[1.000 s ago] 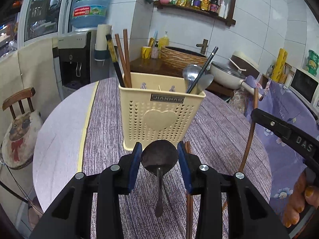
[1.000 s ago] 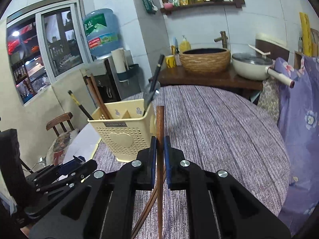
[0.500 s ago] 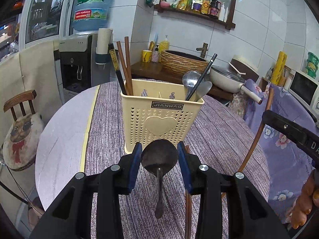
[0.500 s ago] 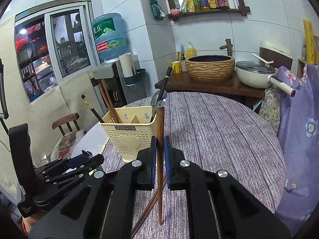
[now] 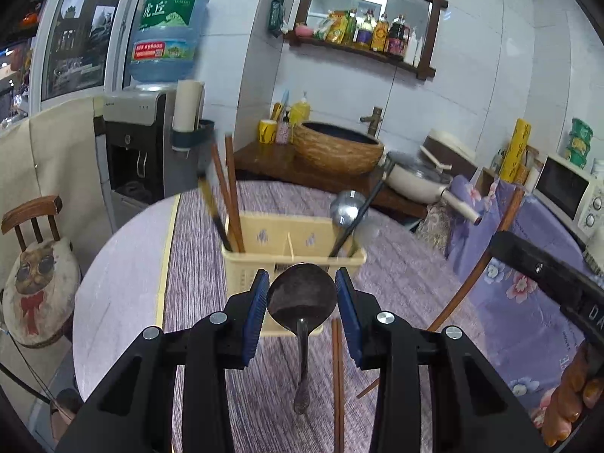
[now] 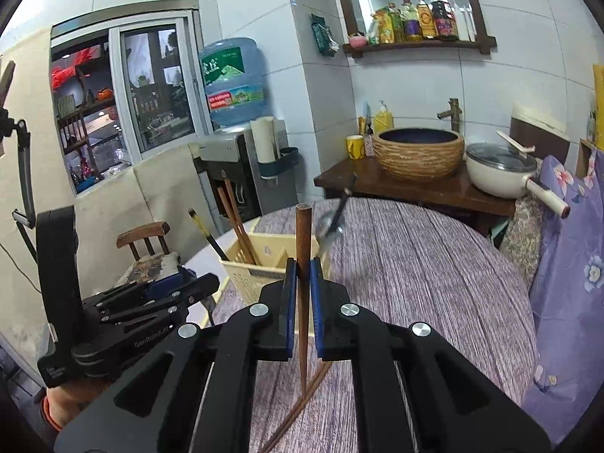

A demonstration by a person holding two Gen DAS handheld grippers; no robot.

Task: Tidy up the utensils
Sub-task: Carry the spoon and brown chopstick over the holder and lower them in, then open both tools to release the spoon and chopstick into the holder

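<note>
My left gripper [image 5: 302,294] is shut on a dark metal spoon [image 5: 302,298], bowl up and handle hanging down, held above the table just in front of the cream utensil basket [image 5: 290,241]. The basket holds brown chopsticks [image 5: 230,196], a dark-tipped stick and a silver ladle [image 5: 345,209]. My right gripper [image 6: 301,283] is shut on a brown wooden chopstick [image 6: 302,249], held upright with its point down, in front of the basket [image 6: 260,260]. More chopsticks [image 5: 337,377] lie on the cloth below.
The round table [image 5: 124,264] carries a purple striped cloth [image 6: 415,256]. A wooden chair with a cat cushion [image 5: 37,275] stands at left. A sideboard with a woven basin [image 6: 421,151] and a white pan [image 6: 502,173] is behind; a water dispenser [image 5: 143,143] stands at back left.
Both grippers have risen with their utensils; the basket now sits lower and farther in both views. The spoon and chopstick stay gripped.
</note>
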